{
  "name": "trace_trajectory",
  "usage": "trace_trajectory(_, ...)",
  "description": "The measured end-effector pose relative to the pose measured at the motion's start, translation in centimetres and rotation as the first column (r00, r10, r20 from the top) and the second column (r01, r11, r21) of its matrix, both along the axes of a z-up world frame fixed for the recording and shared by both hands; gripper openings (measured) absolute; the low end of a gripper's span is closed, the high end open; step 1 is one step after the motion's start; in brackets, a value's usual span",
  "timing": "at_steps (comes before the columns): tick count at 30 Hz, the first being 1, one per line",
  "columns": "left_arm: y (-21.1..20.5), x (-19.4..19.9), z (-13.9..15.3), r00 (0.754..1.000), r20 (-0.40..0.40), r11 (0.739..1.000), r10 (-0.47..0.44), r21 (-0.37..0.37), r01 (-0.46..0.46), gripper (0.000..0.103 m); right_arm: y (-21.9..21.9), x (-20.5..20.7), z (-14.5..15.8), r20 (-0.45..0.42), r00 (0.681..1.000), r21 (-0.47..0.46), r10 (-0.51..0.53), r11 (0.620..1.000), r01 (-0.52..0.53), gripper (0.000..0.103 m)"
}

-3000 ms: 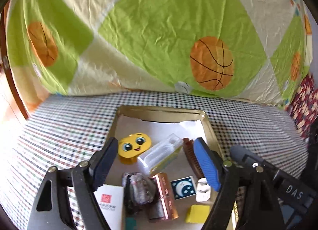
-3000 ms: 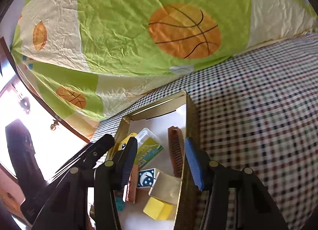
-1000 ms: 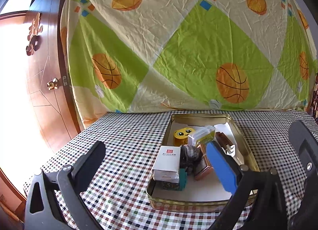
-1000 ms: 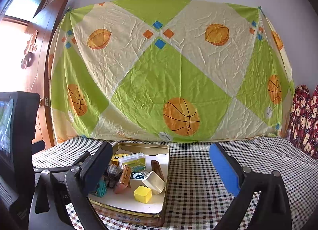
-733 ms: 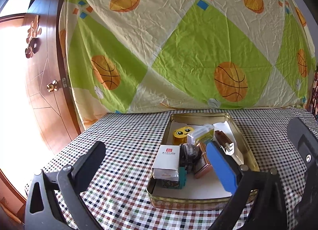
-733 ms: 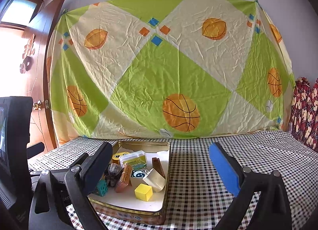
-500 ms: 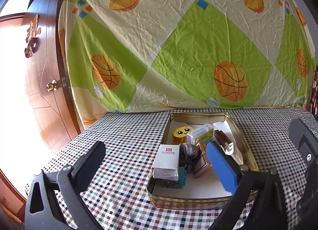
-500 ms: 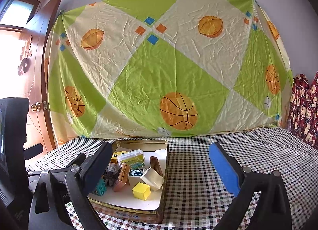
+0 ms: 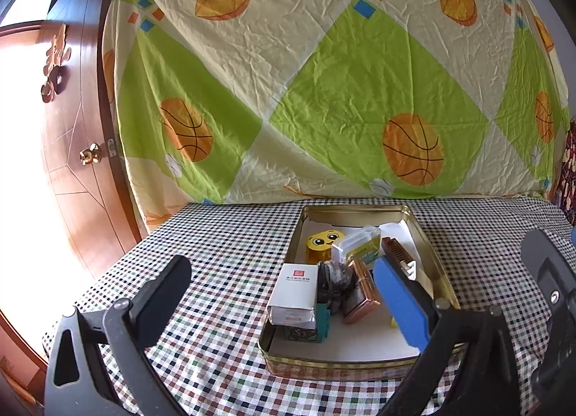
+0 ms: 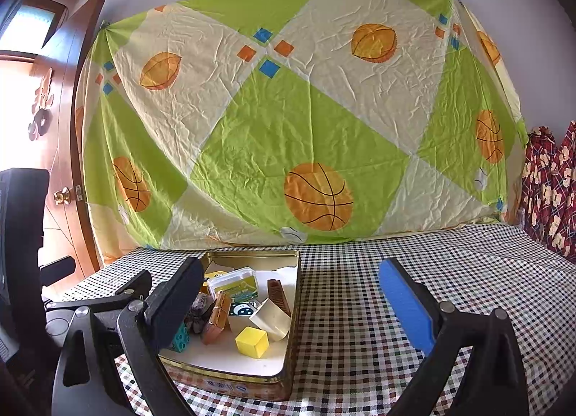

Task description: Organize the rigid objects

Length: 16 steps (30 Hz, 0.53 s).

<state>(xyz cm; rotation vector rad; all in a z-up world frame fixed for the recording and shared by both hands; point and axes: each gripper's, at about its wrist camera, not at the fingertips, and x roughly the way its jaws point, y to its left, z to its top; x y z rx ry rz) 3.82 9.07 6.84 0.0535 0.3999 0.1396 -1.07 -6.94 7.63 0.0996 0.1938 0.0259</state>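
Gold tin point(image 9: 435, 265) sits on checked tablecloth point(image 9: 223, 247), in front of the basketball-print sheet point(image 9: 324, 92). Inside the tin: white box point(image 9: 293, 293) at its left wall, yellow smiley block point(image 9: 322, 245) toward the far end, clear case point(image 9: 356, 245) beside that, brown comb point(image 10: 279, 295) along the right wall, yellow cube point(image 10: 252, 342) near the front, teal brick point(image 10: 180, 337) front-left. Left gripper point(image 9: 284, 290) spread wide, empty, hovering short of the tin's near edge. Right gripper point(image 10: 291, 301) spread wide too, empty, over the tin's right wall.
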Motion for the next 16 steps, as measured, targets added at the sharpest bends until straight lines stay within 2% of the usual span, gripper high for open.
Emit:
trace_trajectory(4, -0.4, -0.4, 0.6, 0.999, 0.038, 1.000, -0.004, -0.005, 0.004, 0.103, -0.6, -0.2, 0.1, 0.005, 1.000, 0.013, -0.018, 1.000, 0.017, 0.099)
trace_trajectory(8, -1.3, -0.6, 0.9, 0.997, 0.072, 0.999, 0.021, 0.024, -0.023, 0.103, -1.6, -0.4, 0.3, 0.008, 0.999, 0.028, -0.048, 0.998, 0.048, 0.099)
trace_trajectory(11, -1.8, -0.4, 0.9, 0.998, 0.059, 1.000, -0.011, 0.015, 0.011, 0.103, -2.2, -0.3, 0.2, -0.004, 0.998, 0.032, -0.061, 0.998, 0.061, 0.099)
trace_trajectory(16, -2.0, -0.1, 0.9, 0.999, 0.044, 1.000, -0.012, 0.007, 0.012, 0.103, -2.8, 0.0, -0.2, -0.031, 0.996, 0.032, -0.078, 0.996, 0.079, 0.099)
